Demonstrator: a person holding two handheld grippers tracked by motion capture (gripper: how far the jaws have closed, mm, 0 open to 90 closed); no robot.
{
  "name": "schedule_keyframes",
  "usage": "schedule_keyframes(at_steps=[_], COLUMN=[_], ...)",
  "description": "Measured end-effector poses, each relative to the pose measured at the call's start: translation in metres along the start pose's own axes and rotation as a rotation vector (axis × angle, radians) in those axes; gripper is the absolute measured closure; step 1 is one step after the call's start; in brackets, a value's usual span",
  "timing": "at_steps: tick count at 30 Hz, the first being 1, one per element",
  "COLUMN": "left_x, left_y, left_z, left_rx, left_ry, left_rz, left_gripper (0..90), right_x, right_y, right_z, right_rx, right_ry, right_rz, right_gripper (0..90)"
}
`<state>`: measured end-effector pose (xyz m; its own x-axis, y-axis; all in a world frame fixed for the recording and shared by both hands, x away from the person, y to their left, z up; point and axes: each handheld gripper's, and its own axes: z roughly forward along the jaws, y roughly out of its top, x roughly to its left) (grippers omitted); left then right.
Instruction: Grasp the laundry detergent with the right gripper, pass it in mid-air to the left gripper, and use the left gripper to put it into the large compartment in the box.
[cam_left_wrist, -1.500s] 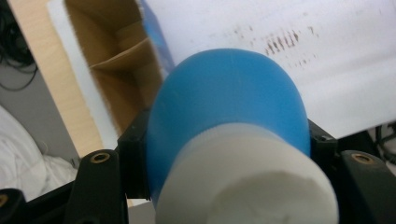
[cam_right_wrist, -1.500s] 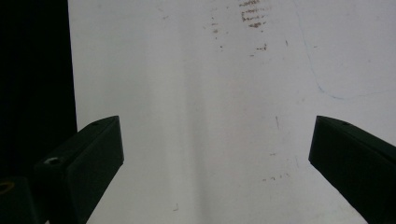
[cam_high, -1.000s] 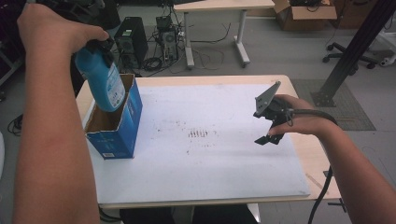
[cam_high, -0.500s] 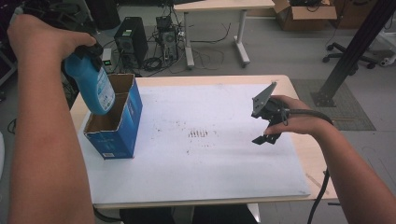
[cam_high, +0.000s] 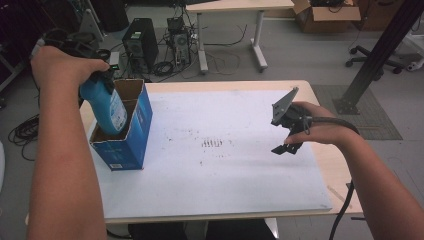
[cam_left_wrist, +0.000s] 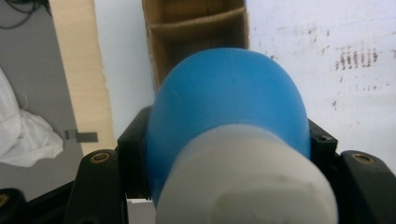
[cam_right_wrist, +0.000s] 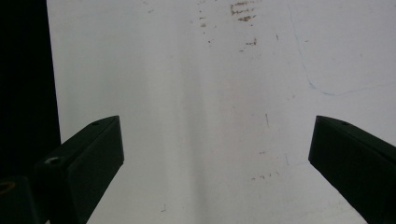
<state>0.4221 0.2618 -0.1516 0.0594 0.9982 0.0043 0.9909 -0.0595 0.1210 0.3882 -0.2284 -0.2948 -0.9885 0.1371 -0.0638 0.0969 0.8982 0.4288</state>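
- Lower right of the high view: the right gripper (cam_high: 288, 131) hovers over the white table (cam_high: 225, 180), jaws wide, empty.
- Upper left: the left gripper (cam_high: 92, 82) clamps the blue bottle (cam_high: 107, 107), its base dipping into the box (cam_high: 131, 145).
- Step: packing the bottle. Next, I judge: lower it straight into its compartment, then release.

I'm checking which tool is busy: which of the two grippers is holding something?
The left gripper: its jaws are shut on the blue bottle, whose base dips into the blue box. The right gripper hangs open over the white table sheet.
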Motion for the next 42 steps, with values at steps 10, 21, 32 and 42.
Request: schedule_keyframes(at_steps=[10,21,32,42], left_x=[0.004,0.003,0.007,0.009], left_y=[0.000,-0.002,-0.004,-0.006], left_z=[0.038,0.076,0.112,0.133], left_rx=[0.029,0.038,0.062,0.084], left_ry=[0.016,0.027,0.018,-0.003], left_rz=[0.000,-0.020,-0.032,-0.019], left_gripper=[37.8,37.8,37.8,37.8], right_x=[0.002,0.004,0.005,0.003], right_y=[-0.001,0.001,0.000,-0.001], right_z=[0.004,0.010,0.014,0.016], right_rx=[-0.006,-0.008,0.000,0.005], right_ry=[0.010,0.014,0.018,0.020], right_rz=[0.004,-0.003,-0.003,0.001], right_gripper=[3.2,3.2,3.2,3.2])
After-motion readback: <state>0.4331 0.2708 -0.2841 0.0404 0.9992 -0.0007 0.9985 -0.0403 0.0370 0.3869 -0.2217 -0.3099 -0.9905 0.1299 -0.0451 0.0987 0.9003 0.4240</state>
